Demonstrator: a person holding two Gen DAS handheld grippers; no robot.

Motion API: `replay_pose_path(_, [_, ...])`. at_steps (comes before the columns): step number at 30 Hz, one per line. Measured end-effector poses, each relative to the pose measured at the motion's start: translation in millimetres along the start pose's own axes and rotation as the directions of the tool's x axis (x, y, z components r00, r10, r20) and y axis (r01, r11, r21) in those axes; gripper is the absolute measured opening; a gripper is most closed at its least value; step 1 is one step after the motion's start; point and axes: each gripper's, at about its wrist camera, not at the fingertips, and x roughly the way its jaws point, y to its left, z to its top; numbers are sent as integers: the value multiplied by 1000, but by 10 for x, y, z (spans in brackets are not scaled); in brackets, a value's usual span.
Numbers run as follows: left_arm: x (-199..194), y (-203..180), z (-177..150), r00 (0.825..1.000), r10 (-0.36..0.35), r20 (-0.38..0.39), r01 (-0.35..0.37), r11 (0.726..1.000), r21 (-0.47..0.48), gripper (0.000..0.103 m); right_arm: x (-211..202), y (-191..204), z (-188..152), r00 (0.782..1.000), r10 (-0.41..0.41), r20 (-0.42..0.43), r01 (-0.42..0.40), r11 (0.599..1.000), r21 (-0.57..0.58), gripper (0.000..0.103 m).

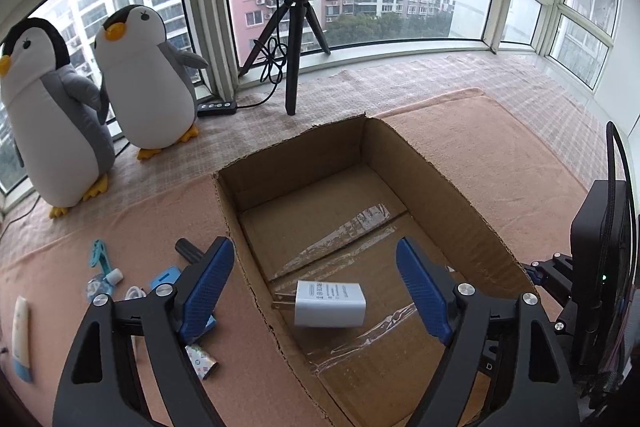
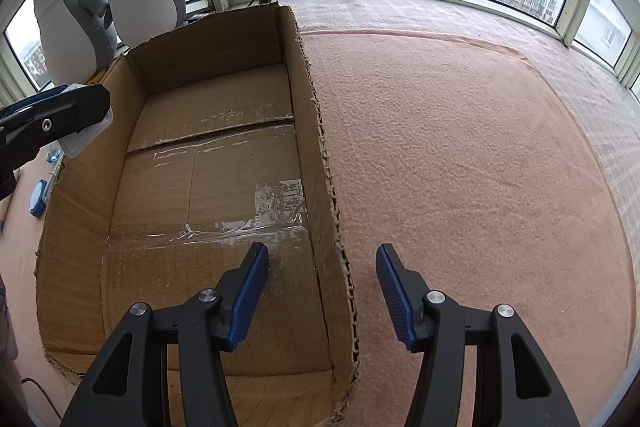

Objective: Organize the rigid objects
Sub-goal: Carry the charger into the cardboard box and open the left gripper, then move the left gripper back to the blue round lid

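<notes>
An open cardboard box (image 1: 460,195) lies on the pink mat. My left gripper (image 1: 314,245) is over the box's left half, jaws wide open. Between the blue pads, touching neither, a white charger plug (image 1: 330,303) is over the taped box floor with its prongs to the left and a shadow under it. In the right wrist view the charger (image 2: 86,139) shows beside the left gripper's black finger (image 2: 52,119) at the box's left wall. My right gripper (image 2: 321,247) straddles the box's right wall (image 2: 308,107), pads apart and off the cardboard, holding nothing.
Small items lie left of the box: a light blue clip (image 1: 98,255), a black cylinder (image 1: 190,251), a blue case (image 1: 164,279), a white tube (image 1: 20,339), a printed packet (image 1: 202,363). Two plush penguins (image 1: 148,79) and a tripod (image 1: 294,39) stand by the window. Bare mat (image 2: 480,167) lies right of the box.
</notes>
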Motion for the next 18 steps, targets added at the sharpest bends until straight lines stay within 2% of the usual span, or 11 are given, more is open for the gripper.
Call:
replay_pose_path(10, [-40,51,34,1000,12,2,-12,1000,-19,84,-5,-21,-10,1000,6,1,-6,1000,5,53])
replay_pose_path(18, [-148,150,15,999,-19,27,20,999,-42,84,-1,-28,-4,1000,3,-1,-3,1000,4,55])
